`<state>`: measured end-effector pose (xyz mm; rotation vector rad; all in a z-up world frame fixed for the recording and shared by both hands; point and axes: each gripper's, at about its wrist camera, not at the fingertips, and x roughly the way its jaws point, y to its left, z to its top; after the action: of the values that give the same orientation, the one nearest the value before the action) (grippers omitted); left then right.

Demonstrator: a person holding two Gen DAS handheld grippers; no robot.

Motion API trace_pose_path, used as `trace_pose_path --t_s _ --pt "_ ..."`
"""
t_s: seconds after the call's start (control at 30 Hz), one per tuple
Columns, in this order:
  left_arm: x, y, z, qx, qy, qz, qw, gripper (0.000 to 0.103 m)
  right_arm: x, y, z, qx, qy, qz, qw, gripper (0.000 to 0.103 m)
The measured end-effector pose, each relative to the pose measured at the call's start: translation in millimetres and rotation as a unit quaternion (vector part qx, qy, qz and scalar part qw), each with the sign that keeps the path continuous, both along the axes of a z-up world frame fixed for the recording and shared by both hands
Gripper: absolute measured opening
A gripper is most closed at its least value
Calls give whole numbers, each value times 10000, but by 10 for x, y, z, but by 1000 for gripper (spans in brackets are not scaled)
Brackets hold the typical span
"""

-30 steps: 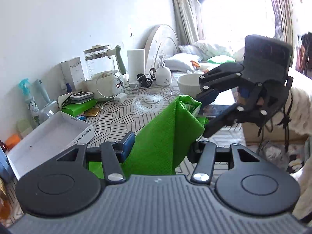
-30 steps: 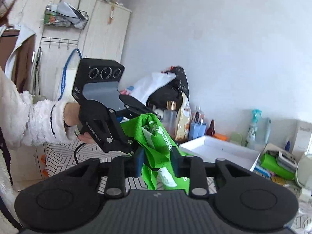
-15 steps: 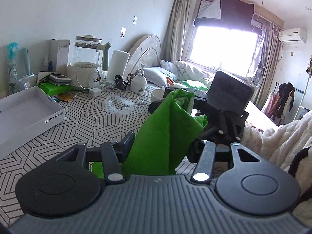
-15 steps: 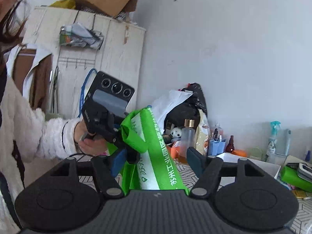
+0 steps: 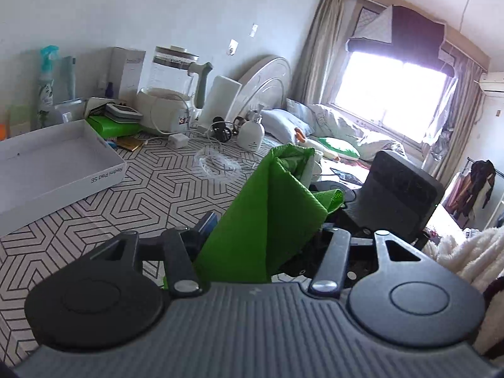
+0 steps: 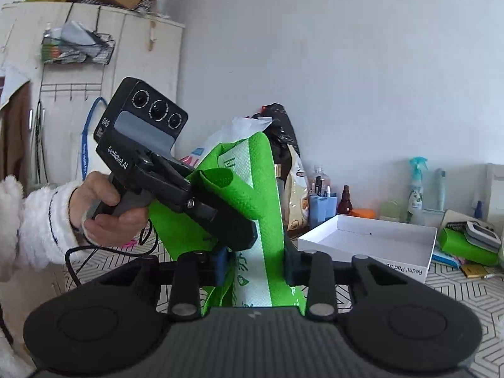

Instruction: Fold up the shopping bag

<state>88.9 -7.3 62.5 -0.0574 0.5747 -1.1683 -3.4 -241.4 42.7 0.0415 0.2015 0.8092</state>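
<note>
Gripping the green bag (image 6: pixel 264 189), both tongs (image 5: pixel 261 236) (image 6: pixel 255 264) stand partly closed beside a white box (image 5: pixel 47 170).

The green bag (image 5: pixel 264 220) hides the left tongs' (image 5: pixel 261 236) right fingertip; its bottom runs behind the housing.

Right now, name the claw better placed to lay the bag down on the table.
Left claw, probably: it grips the green bag with patterned table just ahead. The right claw also grips it, but faces the white box.
</note>
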Motion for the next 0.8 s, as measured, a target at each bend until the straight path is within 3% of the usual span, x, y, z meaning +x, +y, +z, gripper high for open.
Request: trace_pose_path --t_s 0.13,0.3,0.5,0.63,0.8 --pt "-8 124 126 -307 51 267 9992 60 65 -102 11 587 265 15 9979 31" --pt "-58 421 253 -714 17 595 9957 81 130 -306 33 1114 664 -150 9914 31" --pt "-45 653 227 -1143 115 649 9913 81 187 -559 -37 1735 937 -114 9803 31" --pt "36 726 186 -1622 484 375 9849 81 225 -638 -32 2011 999 93 9744 31" --pt "182 843 132 -1670 558 922 9800 81 187 -784 -4 2347 953 239 9671 31"
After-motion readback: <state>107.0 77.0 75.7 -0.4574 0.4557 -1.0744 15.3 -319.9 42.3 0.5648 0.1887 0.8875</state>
